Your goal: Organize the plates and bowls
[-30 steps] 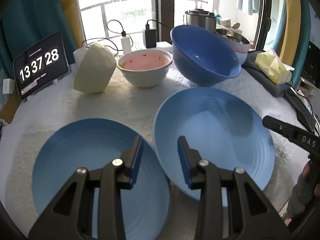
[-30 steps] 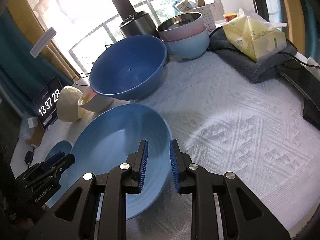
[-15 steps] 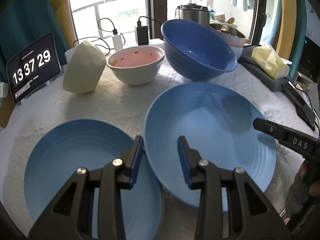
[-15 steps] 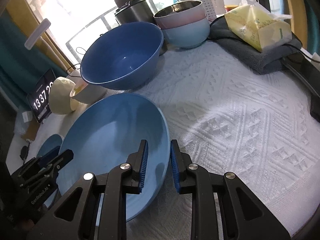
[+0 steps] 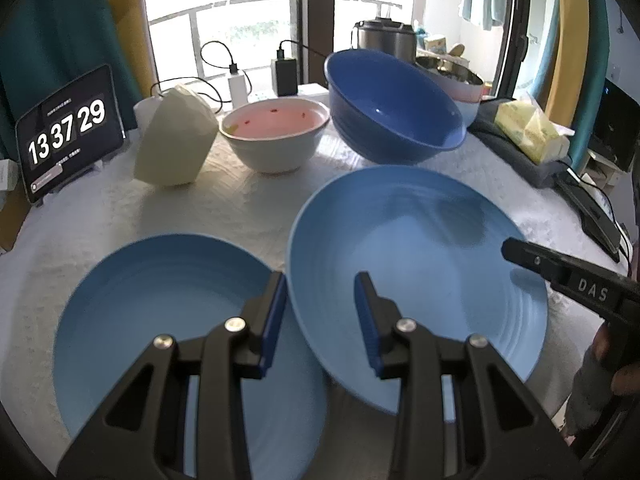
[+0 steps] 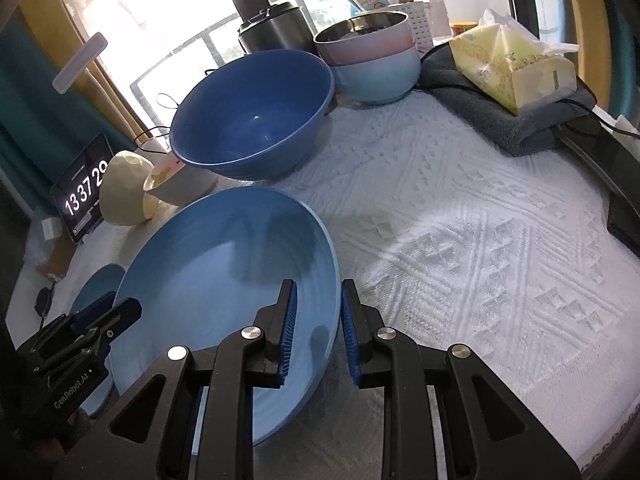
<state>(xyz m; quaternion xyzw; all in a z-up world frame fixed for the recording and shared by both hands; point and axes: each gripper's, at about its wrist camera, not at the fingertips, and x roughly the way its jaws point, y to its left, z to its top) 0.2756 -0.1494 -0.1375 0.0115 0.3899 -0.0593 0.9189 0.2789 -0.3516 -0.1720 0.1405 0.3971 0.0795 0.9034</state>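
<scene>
A large light-blue plate (image 5: 416, 272) (image 6: 224, 288) hangs tilted over the white cloth. My right gripper (image 6: 318, 312) is shut on its right rim, one pad inside and one outside. The plate's left rim overlaps a smaller light-blue plate (image 5: 160, 320) that lies flat on the cloth. That rim passes between the fingers of my left gripper (image 5: 320, 312), which stands open, its pads clear of the rim. Behind them sit a dark blue bowl (image 5: 392, 108) (image 6: 252, 116) and a white bowl with a pink inside (image 5: 276, 136).
A cream faceted object (image 5: 172, 140) and a clock tablet (image 5: 68, 132) stand at the back left. Stacked pink and pale blue bowls (image 6: 372, 60), a cooker (image 6: 276, 32) and a tissue pack (image 6: 508, 64) on a grey towel line the back right. Cables run along the window.
The large plate has tipped up at its right side and shifted left, so it now overlaps the smaller plate. Both grippers kept their openings.
</scene>
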